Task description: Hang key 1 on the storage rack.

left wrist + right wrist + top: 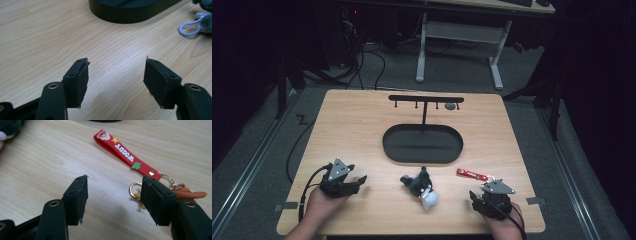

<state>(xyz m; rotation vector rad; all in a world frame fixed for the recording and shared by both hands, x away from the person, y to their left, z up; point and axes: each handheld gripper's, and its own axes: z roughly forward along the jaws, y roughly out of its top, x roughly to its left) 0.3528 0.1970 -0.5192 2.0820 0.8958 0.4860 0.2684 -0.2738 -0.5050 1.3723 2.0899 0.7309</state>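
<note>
A black stand (425,100) with a hook bar rises from a black oval tray base (422,144) in the middle of the wooden table. A dark plush keychain with a white part (422,187) lies in front of the base; its white loop (189,27) is in the left gripper view. A red Woody strap keychain (474,174) (126,155) with gold rings (135,189) lies at the right. My left gripper (361,181) (116,77) rests open on the table at the front left. My right gripper (473,196) (113,195) is open just before the red strap's ring end.
A small dark round piece (451,106) lies on the table behind the stand's bar. A white-legged desk (459,35) and cables stand on the floor beyond the table. Bare wood lies between the two grippers and left of the tray.
</note>
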